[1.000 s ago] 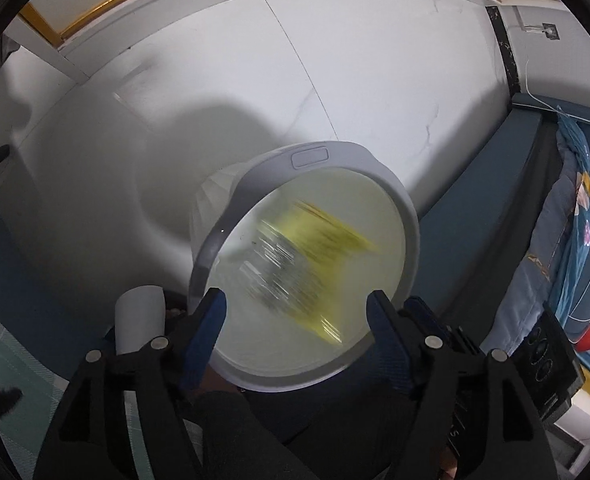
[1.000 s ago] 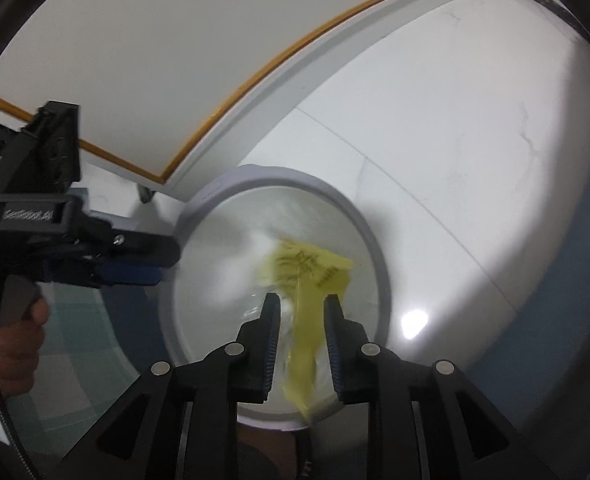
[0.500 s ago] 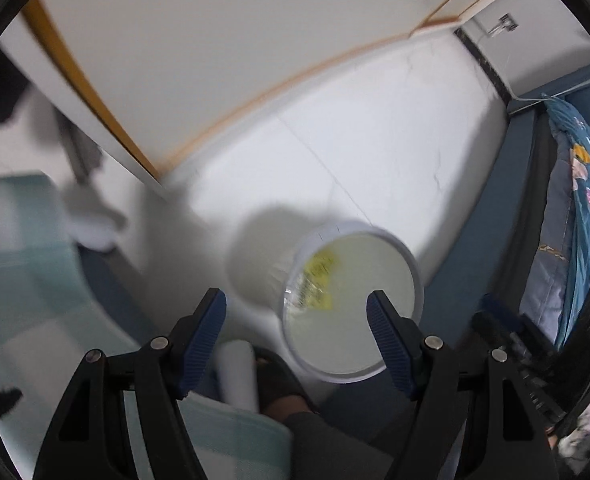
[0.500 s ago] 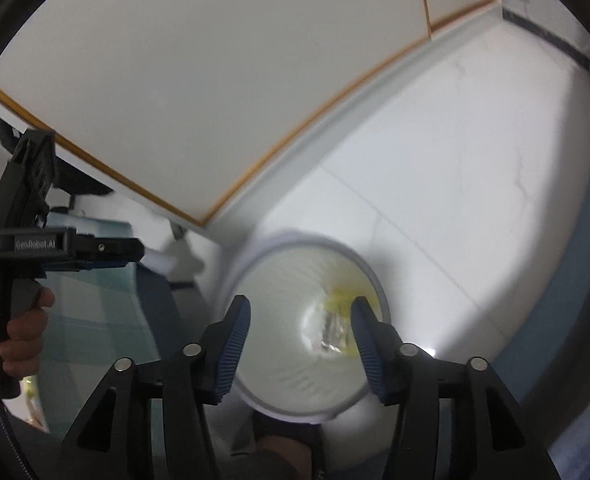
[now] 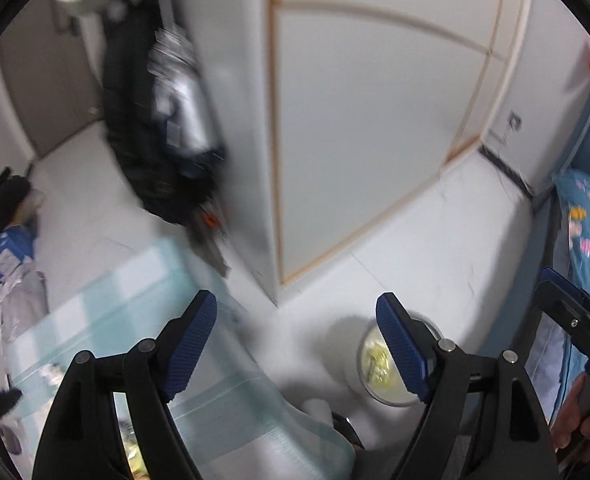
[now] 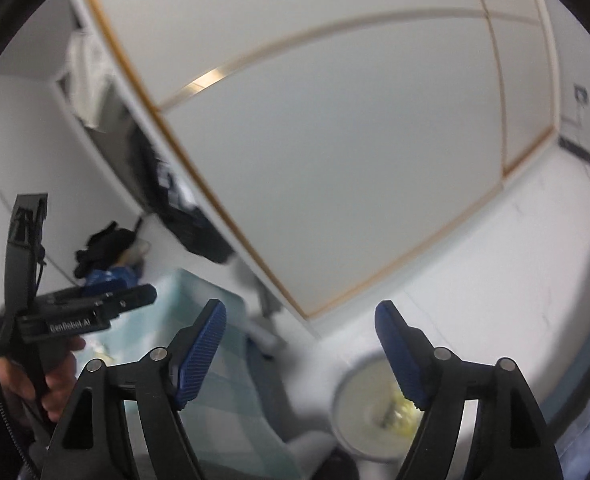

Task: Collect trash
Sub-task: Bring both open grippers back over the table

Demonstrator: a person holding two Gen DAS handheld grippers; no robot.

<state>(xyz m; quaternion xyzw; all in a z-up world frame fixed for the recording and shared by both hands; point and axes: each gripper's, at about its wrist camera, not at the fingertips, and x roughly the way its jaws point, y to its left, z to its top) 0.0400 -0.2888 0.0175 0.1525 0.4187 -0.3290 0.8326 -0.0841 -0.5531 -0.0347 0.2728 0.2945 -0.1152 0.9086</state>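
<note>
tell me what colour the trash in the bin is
Yellow, with some silvery bits; the trash in the bin shows best in the left wrist view.

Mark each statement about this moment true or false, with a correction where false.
1. Yellow trash lies inside the bin. True.
2. The right gripper grips a wrapper. False: nothing is between its opening jaws.
3. The left gripper is empty. True: its jaws are opening on nothing.
4. The bin stands on the bed. False: it stands on the white floor.
5. The closet doors are red. False: white with light wood trim.
</note>
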